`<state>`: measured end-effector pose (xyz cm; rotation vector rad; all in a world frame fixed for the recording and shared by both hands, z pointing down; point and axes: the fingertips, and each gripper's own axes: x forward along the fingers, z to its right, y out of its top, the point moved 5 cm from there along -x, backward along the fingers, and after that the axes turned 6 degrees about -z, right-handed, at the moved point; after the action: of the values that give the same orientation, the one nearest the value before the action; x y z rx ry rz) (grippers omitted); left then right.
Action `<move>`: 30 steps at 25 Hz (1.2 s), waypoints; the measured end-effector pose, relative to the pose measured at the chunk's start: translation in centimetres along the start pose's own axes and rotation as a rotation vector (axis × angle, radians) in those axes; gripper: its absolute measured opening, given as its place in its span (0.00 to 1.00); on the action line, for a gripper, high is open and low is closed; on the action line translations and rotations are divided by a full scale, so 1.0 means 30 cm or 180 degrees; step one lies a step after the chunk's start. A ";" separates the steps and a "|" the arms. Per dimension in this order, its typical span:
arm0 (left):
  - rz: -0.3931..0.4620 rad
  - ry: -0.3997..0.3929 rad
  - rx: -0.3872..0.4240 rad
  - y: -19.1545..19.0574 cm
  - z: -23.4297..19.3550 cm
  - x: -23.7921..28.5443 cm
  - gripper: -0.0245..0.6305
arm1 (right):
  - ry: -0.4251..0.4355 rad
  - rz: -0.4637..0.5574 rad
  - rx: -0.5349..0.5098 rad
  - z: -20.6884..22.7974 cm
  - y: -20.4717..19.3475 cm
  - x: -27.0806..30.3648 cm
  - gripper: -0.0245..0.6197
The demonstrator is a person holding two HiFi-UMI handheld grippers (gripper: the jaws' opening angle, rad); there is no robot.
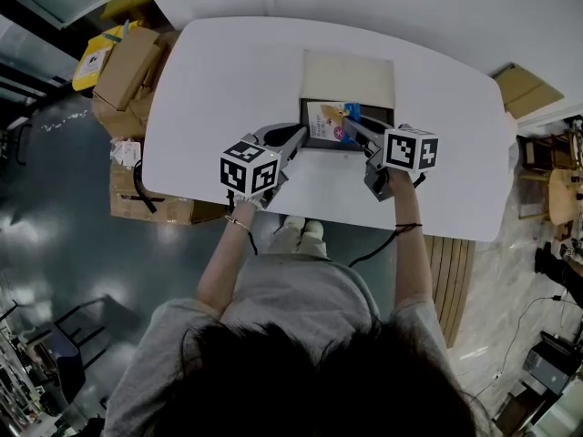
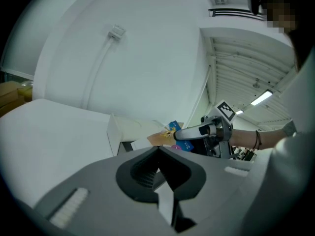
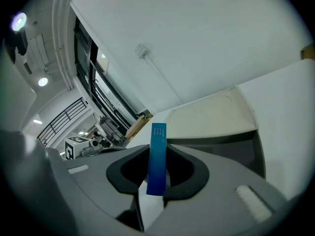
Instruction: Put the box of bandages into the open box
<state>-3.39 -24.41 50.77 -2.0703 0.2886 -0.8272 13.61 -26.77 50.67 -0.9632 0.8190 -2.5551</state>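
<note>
**Blue-edged box of bandages gripped over the open box**

Blue along its narrow side and printed with orange and pink on its face, the box of bandages (image 3: pixel 158 146) stands on edge between the jaws of the right gripper (image 3: pixel 157 167), which are clamped on it from both sides. From the head view the box of bandages (image 1: pixel 328 118) sits over the dark opening of the open box (image 1: pixel 348 78), whose pale lid flap lies folded back on the far side. Whether it touches the bottom cannot be told. The right gripper (image 1: pixel 349 122) reaches in from the near right corner.

The left gripper (image 1: pixel 295 136) points at the near left edge of the open box. Its jaws are pressed together with nothing between them (image 2: pixel 158 150). The open box rests near the middle of a white table (image 1: pixel 228 80). Brown cardboard cartons (image 1: pixel 127 66) are piled on the floor beyond the table's left end.
</note>
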 end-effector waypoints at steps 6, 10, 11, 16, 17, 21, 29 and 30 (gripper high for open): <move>-0.0021 -0.0012 -0.0024 0.001 -0.003 0.019 0.04 | 0.0058 -0.0123 0.0155 0.022 0.004 0.022 0.19; -0.0031 -0.0020 -0.0035 -0.005 0.001 0.026 0.04 | 0.0155 -0.0103 0.0300 0.026 0.003 0.024 0.19; -0.0037 -0.0023 -0.0039 -0.006 0.001 0.031 0.04 | 0.0161 -0.0123 0.0313 0.030 0.002 0.026 0.19; -0.0069 -0.0029 -0.0066 -0.014 0.002 0.049 0.04 | 0.0218 -0.0235 0.0408 0.050 -0.003 0.041 0.19; -0.0072 -0.0028 -0.0072 -0.015 0.002 0.052 0.04 | 0.0219 -0.0256 0.0425 0.055 -0.005 0.044 0.19; -0.0080 -0.0022 -0.0083 -0.016 0.001 0.056 0.04 | 0.0215 -0.0331 0.0464 0.064 -0.012 0.057 0.20; -0.0078 0.0002 -0.0103 -0.028 0.009 0.058 0.04 | 0.0150 -0.0460 0.0542 0.077 -0.012 0.067 0.20; -0.0076 0.0006 -0.0103 -0.029 0.010 0.057 0.04 | 0.0131 -0.0476 0.0544 0.079 -0.013 0.066 0.20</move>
<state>-1.99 -24.53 52.11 -2.1070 0.2805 -0.8440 13.74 -28.32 53.38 -0.9537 0.5460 -2.7273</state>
